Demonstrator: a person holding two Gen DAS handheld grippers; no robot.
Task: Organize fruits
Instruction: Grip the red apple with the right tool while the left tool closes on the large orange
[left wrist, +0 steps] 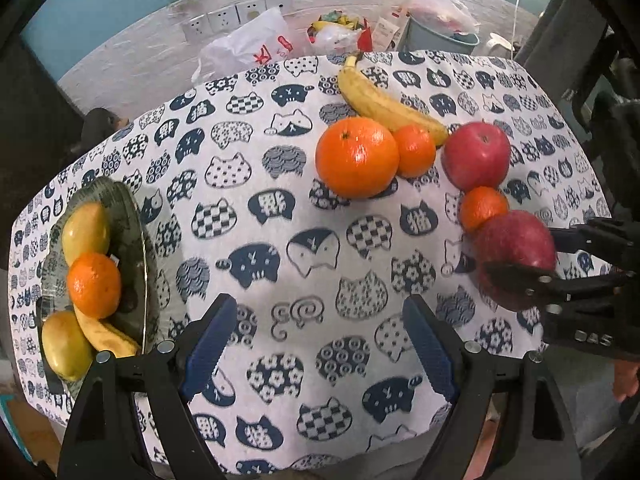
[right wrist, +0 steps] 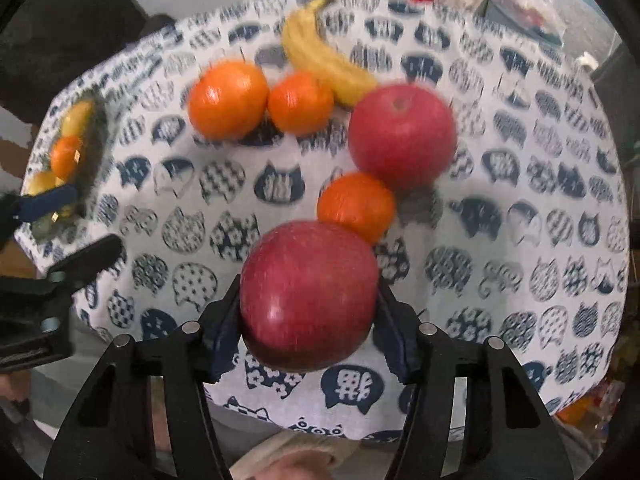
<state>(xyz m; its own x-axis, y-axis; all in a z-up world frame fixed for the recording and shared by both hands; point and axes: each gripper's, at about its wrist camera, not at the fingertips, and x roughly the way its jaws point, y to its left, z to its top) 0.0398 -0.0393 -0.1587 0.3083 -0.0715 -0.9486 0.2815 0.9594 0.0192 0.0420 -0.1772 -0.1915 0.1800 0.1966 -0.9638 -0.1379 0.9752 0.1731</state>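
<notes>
The right gripper jaws grasp a round red apple; the left gripper jaws are released. The dark glass plate at 9 o'clock holds five fruits; five more wait on the counter.

A glossy, smooth red apple is seen between ridged blue rubbery fingers on matt black plastic arms. Beyond them, a matt cat-printed white-and-navy cloth and a shiny dimpled large orange are seen.
</notes>
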